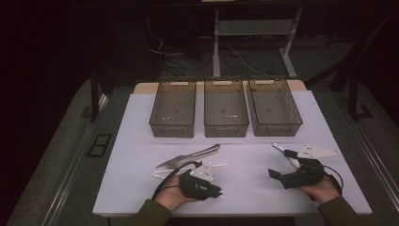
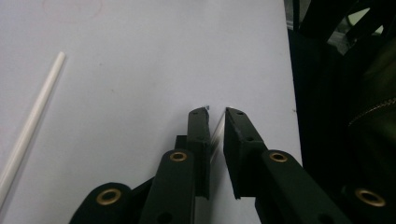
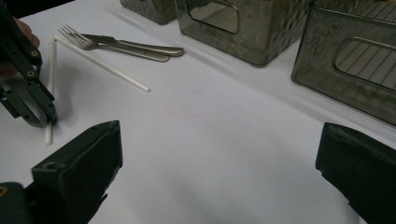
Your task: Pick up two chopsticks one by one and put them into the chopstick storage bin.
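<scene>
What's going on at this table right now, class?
A person holds a two-jaw gripper in each hand at a white table. The left gripper has its jaws closed on a thin white straw near the table's front edge. A second straw lies loose beside a fork and a knife. The right gripper rests wide open, holding nothing. Three dark bins stand in a row at the far side, apparently for sorting.

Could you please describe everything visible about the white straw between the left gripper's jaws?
The white straw is a thin, straight, plain tube, plastic or paper by its look. It lies flat on the white table near the person's edge. The left gripper has its black jaws nearly closed around it, a second straw lying close by.
</scene>
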A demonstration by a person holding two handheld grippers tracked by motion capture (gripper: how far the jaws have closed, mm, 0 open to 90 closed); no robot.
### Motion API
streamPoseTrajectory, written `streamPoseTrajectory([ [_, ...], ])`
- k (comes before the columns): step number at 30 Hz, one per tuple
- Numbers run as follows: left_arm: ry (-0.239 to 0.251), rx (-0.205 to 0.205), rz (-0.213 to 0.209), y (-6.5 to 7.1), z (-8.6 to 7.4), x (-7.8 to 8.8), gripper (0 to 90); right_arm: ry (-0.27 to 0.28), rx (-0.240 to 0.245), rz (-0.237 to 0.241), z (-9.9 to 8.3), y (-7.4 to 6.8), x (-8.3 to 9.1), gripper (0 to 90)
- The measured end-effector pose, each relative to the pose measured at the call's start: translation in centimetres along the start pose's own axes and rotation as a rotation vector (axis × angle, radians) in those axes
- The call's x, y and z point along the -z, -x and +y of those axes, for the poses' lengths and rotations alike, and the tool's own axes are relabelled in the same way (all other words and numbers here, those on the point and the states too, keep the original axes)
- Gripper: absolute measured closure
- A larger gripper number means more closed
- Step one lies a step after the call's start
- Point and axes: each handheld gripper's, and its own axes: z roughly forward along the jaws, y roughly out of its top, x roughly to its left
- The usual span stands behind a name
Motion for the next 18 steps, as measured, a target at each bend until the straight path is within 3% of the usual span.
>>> streamPoseTrajectory([
  [2,0.016,0.018,-0.003,0.0,0.0,-0.1,82.2,0.0,0.0,0.0,0.0,0.0,0.0,0.6],
  [5,0.006,0.012,0.008,-0.2,0.2,-0.2,82.8,-0.001,0.0,0.0,0.0,0.0,0.0,0.6],
  [9,0.027,0.022,0.049,-0.5,0.9,-0.5,86.0,-0.001,0.001,0.0,0.0,0.0,0.0,0.6],
  [11,0.0,0.0,0.084,-1.0,1.3,-0.7,88.6,-0.001,0.0,0.0,0.0,0.0,0.0,0.6],
  [16,0.009,0.027,0.08,-1.5,1.3,-1.1,87.5,0.0,0.0,0.0,0.0,0.0,0.0,0.5],
  [18,0.047,0.041,0.067,-1.5,1.3,-0.3,86.5,0.002,0.0,0.0,0.0,0.0,0.0,0.6],
])
